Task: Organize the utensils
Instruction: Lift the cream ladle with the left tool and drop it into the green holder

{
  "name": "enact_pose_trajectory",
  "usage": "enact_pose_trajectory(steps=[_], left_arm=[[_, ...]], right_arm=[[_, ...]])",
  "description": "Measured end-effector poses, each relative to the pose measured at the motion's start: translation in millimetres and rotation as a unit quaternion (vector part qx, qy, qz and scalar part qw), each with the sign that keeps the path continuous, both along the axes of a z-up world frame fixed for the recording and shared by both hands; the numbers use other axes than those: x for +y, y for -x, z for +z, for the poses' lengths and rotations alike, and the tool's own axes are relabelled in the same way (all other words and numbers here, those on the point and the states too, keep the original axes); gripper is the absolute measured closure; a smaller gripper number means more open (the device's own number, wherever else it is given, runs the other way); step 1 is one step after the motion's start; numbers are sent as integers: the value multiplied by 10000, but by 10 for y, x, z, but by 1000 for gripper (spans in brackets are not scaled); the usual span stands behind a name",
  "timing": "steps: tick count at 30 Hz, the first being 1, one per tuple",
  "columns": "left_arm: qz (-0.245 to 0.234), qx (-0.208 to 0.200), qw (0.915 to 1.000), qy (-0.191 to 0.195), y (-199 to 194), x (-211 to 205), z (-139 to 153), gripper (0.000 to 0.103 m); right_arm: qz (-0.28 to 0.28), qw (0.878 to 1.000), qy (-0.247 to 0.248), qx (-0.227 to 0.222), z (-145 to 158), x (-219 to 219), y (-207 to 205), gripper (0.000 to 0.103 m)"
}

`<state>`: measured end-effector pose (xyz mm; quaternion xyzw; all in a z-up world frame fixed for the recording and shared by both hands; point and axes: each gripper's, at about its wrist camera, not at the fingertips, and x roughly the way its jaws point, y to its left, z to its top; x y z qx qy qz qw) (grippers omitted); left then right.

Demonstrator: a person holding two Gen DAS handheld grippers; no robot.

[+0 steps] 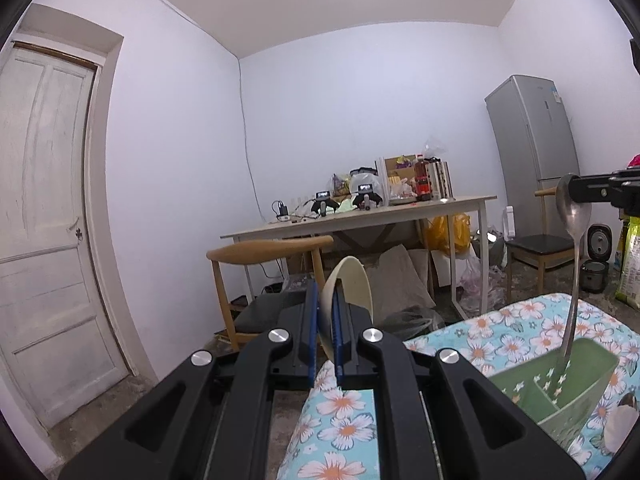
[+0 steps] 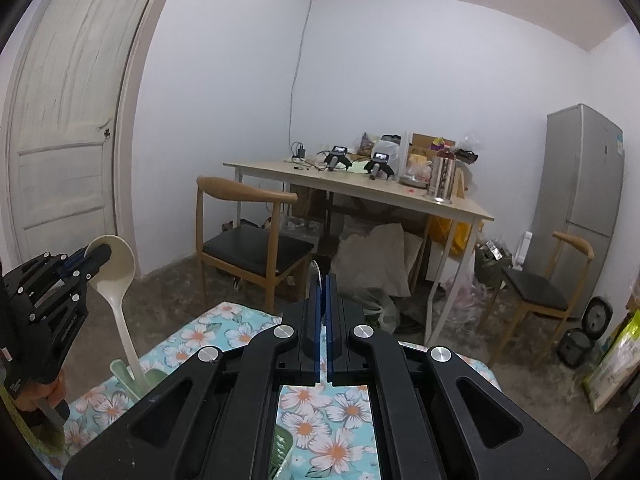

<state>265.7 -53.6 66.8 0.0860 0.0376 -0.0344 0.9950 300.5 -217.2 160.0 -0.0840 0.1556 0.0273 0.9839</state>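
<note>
My left gripper (image 1: 325, 294) is shut on the bowl of a cream plastic ladle (image 1: 349, 290). In the right wrist view that left gripper (image 2: 98, 257) holds the ladle (image 2: 120, 280) bowl-up, with the handle reaching down into the green utensil holder (image 2: 122, 372). My right gripper (image 2: 323, 280) is shut on the bowl of a metal spoon (image 2: 317, 270), seen edge-on. From the left wrist view the right gripper (image 1: 573, 191) grips the metal spoon (image 1: 574, 216) by its bowl. The spoon's handle hangs into a compartment of the green holder (image 1: 588, 384).
The holder stands on a floral tablecloth (image 1: 344, 420), and a white rounded object (image 1: 620, 426) lies beside it. Beyond are a wooden chair (image 2: 248, 240), a cluttered table (image 2: 360, 188), a grey fridge (image 2: 584, 168), a second chair (image 2: 536, 280) and a white door (image 1: 44, 208).
</note>
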Motion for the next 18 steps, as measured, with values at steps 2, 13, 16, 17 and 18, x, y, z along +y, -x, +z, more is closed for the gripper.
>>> enact_pose_trajectory(steps=[2,13,16,17,18], left_arm=[[0,63,10000,3,-18,10,-62,97],[-121,757,9960,452,-81,86,-268,95],[-256,881,9941,580,-57,103,-270,94],[-318,919,9933,629,-32,113,-271,90],[-378,951,9924,681,-14,125,-258,82]], right_arm=[[42,10000,62,62,-52,34,-12,103],[323,9980,273,480,-442,217,65,101],[326,9980,77,540,-430,174,135,95],[324,9980,-15,545,-406,148,168,84],[317,9980,-116,526,-379,118,198,78]])
